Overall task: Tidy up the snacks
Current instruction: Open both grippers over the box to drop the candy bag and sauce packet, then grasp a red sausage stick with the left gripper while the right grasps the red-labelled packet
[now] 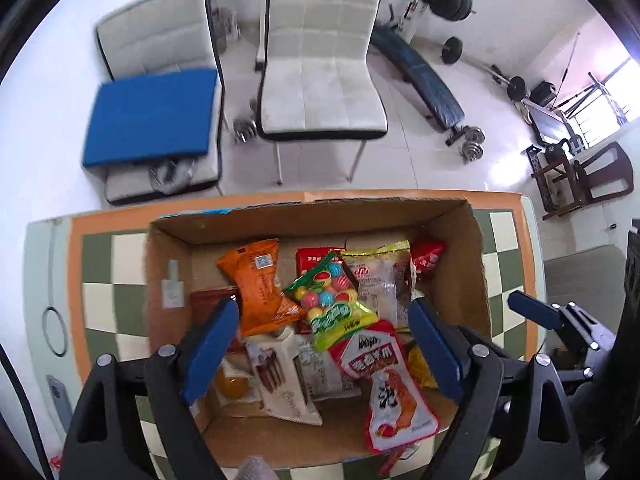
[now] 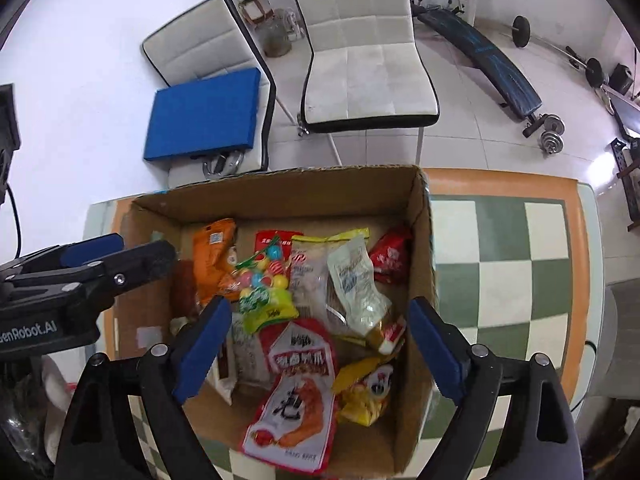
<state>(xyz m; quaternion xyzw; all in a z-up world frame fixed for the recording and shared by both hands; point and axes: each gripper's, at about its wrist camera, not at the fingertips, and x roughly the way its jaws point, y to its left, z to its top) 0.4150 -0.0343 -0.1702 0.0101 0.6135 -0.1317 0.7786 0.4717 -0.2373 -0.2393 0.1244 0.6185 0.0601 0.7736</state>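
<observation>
Both grippers hang over an open cardboard box [image 1: 472,264] of snacks, pointing steeply down. The box sits on a green-and-cream checkered table [image 2: 500,240] with an orange border.

Left gripper [image 1: 324,344]: jaws spread wide, nothing clamped. Its blue pads [image 1: 210,354] stand apart above the pile, clear of the packets as far as the view shows. Between the pads, lower in the box, lie an orange packet [image 1: 260,284], a bag of coloured candy balls [image 1: 332,300] with a green label, and a red-and-white pouch [image 1: 384,384] that reaches toward the near wall. A white packet with brown print [image 1: 280,380] lies beside the left pad.

Right gripper [image 2: 320,348]: also wide, empty, released. Framed between its pads are the red-and-white pouch [image 2: 296,392], a yellow packet [image 2: 364,392] just right of it, and a clear pale bag [image 2: 356,284] tilted on top of the heap. A small red packet [image 2: 390,256] rests against the right wall. The right pad is close to that wall; contact cannot be told.

All snacks seen are inside the box, loosely heaped and overlapping.
</observation>
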